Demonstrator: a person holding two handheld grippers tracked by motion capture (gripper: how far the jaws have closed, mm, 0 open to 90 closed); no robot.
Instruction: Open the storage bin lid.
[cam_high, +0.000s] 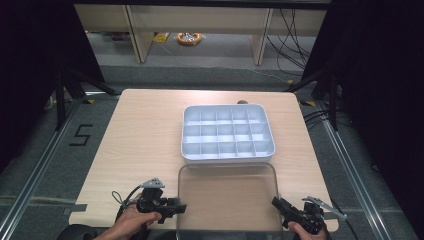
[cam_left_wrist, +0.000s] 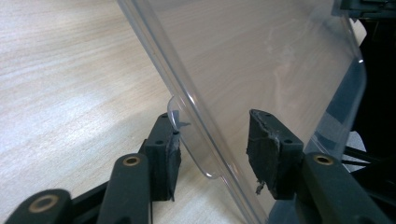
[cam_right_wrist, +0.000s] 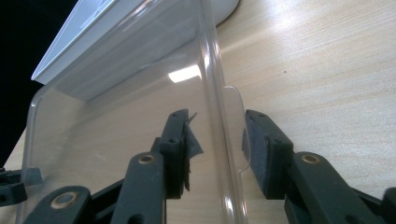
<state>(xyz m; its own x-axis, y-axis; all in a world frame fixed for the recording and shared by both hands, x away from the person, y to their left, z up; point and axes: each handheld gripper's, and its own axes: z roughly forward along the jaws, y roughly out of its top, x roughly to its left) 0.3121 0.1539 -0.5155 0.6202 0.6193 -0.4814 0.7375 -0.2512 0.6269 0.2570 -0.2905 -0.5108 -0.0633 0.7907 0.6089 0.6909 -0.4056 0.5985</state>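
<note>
A clear plastic lid lies flat on the wooden table, just in front of a white compartment tray with empty cells. My left gripper sits at the lid's left edge and my right gripper at its right edge. In the left gripper view the lid has its rim and small tab between the jaws of the left gripper, with a gap at the right pad. In the right gripper view the lid passes between the jaws of the right gripper, which stand apart from it on both sides.
The tray's white corner stands just beyond the lid. Bare tabletop stretches to the left of the tray. On the floor behind lie a yellow round object and cables. A taped "5" marks the floor at left.
</note>
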